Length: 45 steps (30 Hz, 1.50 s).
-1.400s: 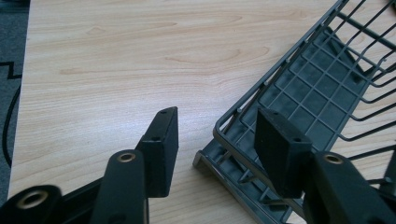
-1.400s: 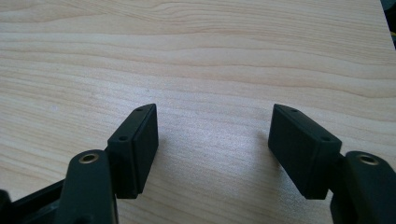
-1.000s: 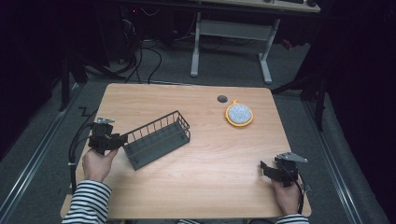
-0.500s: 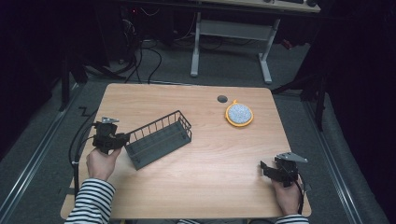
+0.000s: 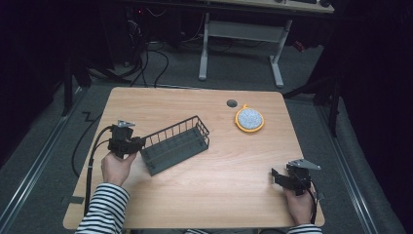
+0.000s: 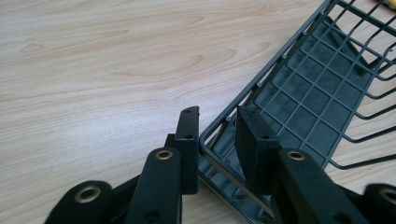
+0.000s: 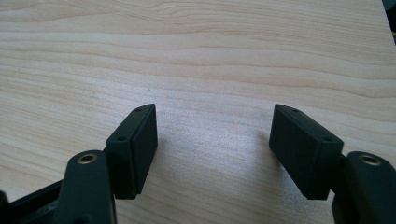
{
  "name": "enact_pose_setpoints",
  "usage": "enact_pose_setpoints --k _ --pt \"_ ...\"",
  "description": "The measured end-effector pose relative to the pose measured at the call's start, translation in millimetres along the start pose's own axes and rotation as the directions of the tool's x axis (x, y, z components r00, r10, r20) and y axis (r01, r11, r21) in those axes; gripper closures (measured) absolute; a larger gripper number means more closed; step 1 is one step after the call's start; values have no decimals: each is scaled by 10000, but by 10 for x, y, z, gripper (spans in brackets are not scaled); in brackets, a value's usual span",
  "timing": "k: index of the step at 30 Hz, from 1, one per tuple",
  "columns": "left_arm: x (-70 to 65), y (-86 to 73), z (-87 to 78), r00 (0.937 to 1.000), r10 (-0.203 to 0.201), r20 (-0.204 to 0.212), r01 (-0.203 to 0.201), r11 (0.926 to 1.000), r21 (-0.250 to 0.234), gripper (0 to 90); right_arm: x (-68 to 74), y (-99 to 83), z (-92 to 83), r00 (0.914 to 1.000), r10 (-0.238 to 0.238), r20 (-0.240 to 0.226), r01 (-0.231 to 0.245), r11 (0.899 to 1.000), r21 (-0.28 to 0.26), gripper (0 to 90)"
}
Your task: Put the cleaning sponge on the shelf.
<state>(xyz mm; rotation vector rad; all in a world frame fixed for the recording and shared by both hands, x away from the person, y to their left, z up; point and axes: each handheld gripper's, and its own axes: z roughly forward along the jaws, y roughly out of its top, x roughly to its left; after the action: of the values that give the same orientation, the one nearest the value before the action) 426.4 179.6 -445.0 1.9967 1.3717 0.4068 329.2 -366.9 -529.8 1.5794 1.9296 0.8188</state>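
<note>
Dark wire basket [image 5: 175,145] lies on the desk [image 5: 234,170], its near end clamped by the left hand-held gripper [image 6: 217,140]. Grasp looks done; moving it remains. The right hand-held gripper [image 7: 212,154] rests wide open, empty.

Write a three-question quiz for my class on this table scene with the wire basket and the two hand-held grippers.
1. True or false: the left gripper is shut on the end wall of the wire basket.
2. Which stands open over bare wood? A) left gripper B) right gripper
3. What lies beside the small dark hole on the table?

Key
1. True: one pad outside the wall, one inside.
2. B
3. An orange-rimmed round thing with a speckled grey middle.
</note>
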Motion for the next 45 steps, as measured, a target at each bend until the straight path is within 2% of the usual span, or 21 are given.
enact_pose_setpoints --k 5,9,19,25,31,40,43,45 --pt "-108 52 63 9998 176 137 -176 9998 -1 714 -1 0 0 10000 -28 -8 28 10000 -2 324" --pt "-167 64 100 9993 153 334 -150 9998 -98 713 -1 0 0 10000 -26 -10 26 10000 -2 323" --pt "-268 95 144 9984 216 531 -211 9997 -89 714 -1 0 1 10000 -25 -10 25 10000 -3 323" --pt "-338 137 180 9977 435 526 -437 9990 16 714 1 0 0 10000 -1 -9 1 10000 3 323" --pt "-441 179 234 9955 645 688 -648 9979 23 714 -1 0 0 10000 -34 -4 34 10000 12 323" --pt "-465 185 252 9948 674 765 -671 9977 -70 709 -1 1 0 10000 -49 -8 49 10000 7 323" --pt "-454 184 233 9955 613 728 -597 9979 -240 677 -1 1 0 10000 -53 -10 53 10000 8 322" --pt "-436 187 199 9951 579 796 -550 9978 -378 572 -1 0 0 10000 -53 -9 53 10000 7 323"
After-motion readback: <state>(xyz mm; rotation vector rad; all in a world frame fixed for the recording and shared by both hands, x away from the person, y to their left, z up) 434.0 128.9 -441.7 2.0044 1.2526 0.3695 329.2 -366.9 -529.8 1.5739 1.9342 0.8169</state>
